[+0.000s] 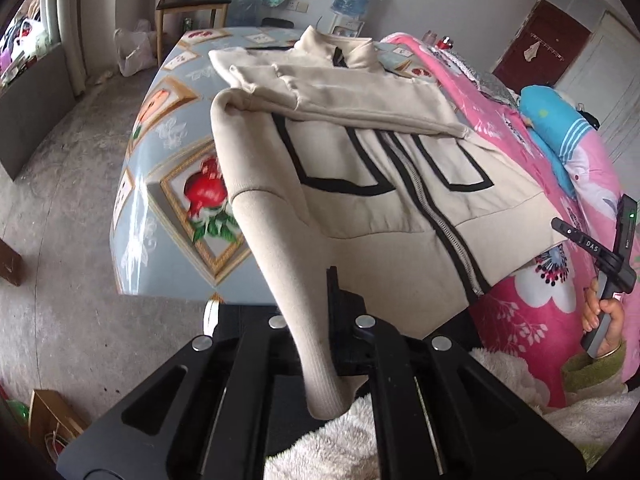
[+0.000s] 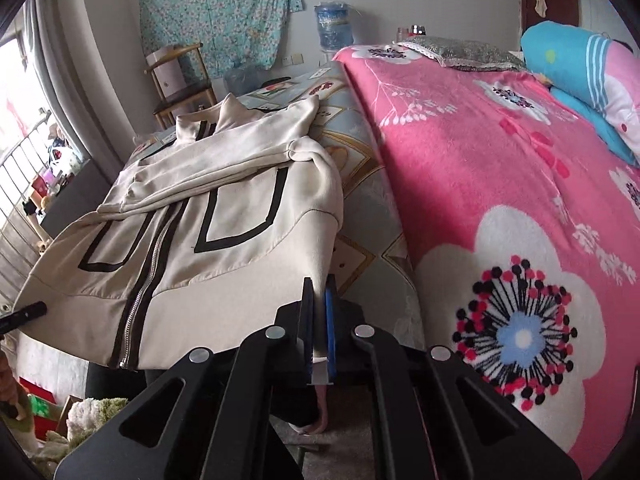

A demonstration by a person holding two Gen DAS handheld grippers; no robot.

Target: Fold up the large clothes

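A cream zip-up jacket (image 1: 360, 184) with black trim lies face up on a table covered by a fruit-print tablecloth (image 1: 172, 200), its collar toward the far edge and its ribbed hem hanging over the near edge. Both sleeves are folded across the chest. The zipper (image 2: 140, 280) runs down the middle to the hem.

The left gripper (image 1: 320, 312) has its jaws clamped on the hem at the jacket's corner by the table's open side, and the ribbed cloth is drawn up from the table into the jaws. The right gripper (image 2: 318, 320) has its jaws pressed together on the hem at the opposite corner, by the edge next to a pink floral blanket (image 2: 500, 200). Between the two grips the hem sags over the near edge.
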